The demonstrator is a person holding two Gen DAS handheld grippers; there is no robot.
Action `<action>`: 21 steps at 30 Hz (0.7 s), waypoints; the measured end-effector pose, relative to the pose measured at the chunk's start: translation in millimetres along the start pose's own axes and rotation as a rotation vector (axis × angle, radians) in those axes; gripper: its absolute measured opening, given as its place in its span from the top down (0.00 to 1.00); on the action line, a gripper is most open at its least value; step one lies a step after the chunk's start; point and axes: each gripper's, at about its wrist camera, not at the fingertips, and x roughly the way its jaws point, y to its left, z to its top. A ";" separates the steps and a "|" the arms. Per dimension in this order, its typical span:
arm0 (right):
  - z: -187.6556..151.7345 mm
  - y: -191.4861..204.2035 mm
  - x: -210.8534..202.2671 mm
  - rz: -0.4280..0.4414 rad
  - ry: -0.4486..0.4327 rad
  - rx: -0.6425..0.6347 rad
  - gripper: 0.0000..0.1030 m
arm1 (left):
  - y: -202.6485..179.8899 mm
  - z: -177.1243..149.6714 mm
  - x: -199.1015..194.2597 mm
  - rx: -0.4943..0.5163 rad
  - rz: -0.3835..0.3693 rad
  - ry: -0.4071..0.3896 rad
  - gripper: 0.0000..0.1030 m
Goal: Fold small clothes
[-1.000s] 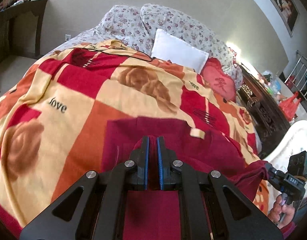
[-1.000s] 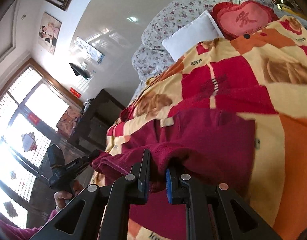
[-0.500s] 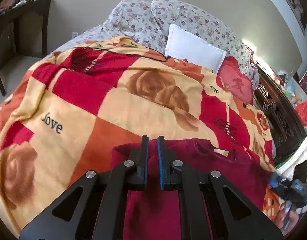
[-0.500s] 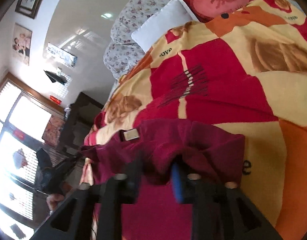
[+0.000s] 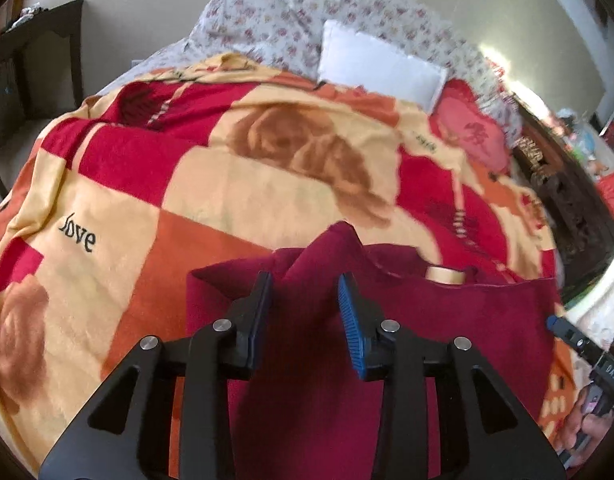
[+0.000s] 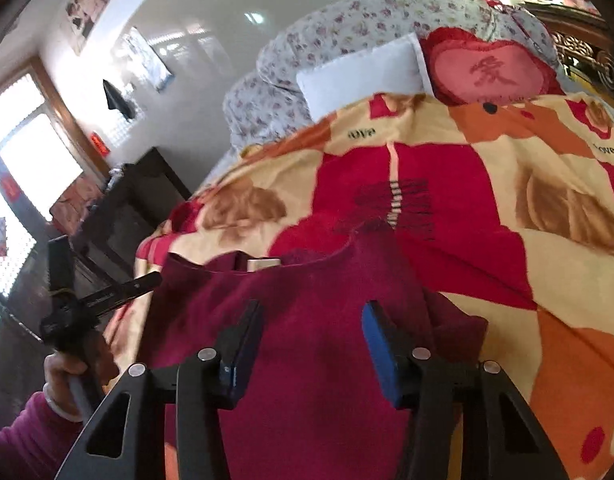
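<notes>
A dark red garment lies on the patterned blanket at the near edge of the bed, neck label away from me. A peak of its cloth stands up between the fingers of my left gripper, which is open just above it. In the right wrist view the garment lies under my right gripper, which is also open with nothing in it. The right gripper shows at the right edge of the left wrist view. The left gripper shows at the left of the right wrist view.
A white pillow, a red heart cushion and floral bedding lie at the head of the bed. A dark wooden table stands to the left and a carved dark cabinet to the right.
Both grippers have let go of the garment and opened. The folded cloth now lies on the blanket, and both cameras have drawn back and tilted.
</notes>
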 end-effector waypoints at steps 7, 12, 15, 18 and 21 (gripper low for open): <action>15.0 -32.7 36.5 -0.077 -0.015 0.055 0.53 | 22.3 9.6 41.4 -0.089 0.049 0.046 0.68; 19.8 -39.4 47.7 -0.100 -0.004 0.055 0.53 | 22.7 6.4 48.7 -0.083 0.058 0.039 0.63; 20.0 -33.9 35.4 -0.102 0.009 0.041 0.53 | 22.3 6.7 45.5 -0.075 0.058 0.044 0.63; 14.5 -23.1 13.1 -0.075 -0.012 0.025 0.53 | 19.6 6.5 32.5 -0.066 0.073 0.045 0.63; 1.3 -11.4 -8.2 -0.053 -0.012 0.006 0.53 | 14.6 3.4 17.6 -0.033 0.092 0.022 0.63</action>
